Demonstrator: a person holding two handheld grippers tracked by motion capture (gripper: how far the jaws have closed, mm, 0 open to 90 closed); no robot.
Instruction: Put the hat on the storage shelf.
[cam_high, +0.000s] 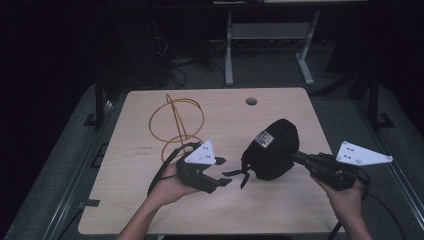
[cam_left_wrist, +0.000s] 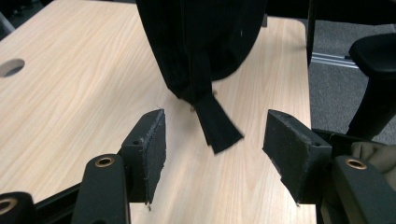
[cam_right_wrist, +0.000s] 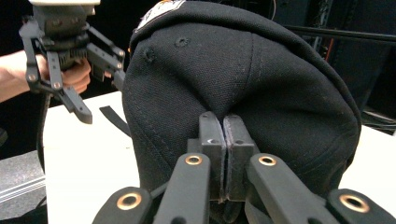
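Your right gripper (cam_right_wrist: 223, 140) is clamped on the cap (cam_high: 274, 150), lifted. Your left gripper (cam_left_wrist: 212, 140), jaws apart, faces the strap (cam_left_wrist: 215, 126), not yet gripped.

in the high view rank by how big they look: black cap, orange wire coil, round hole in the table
1. orange wire coil, widest spread, though it is thin looped wire
2. black cap, close behind and held nearer the camera, so these two are unsure
3. round hole, clearly smallest
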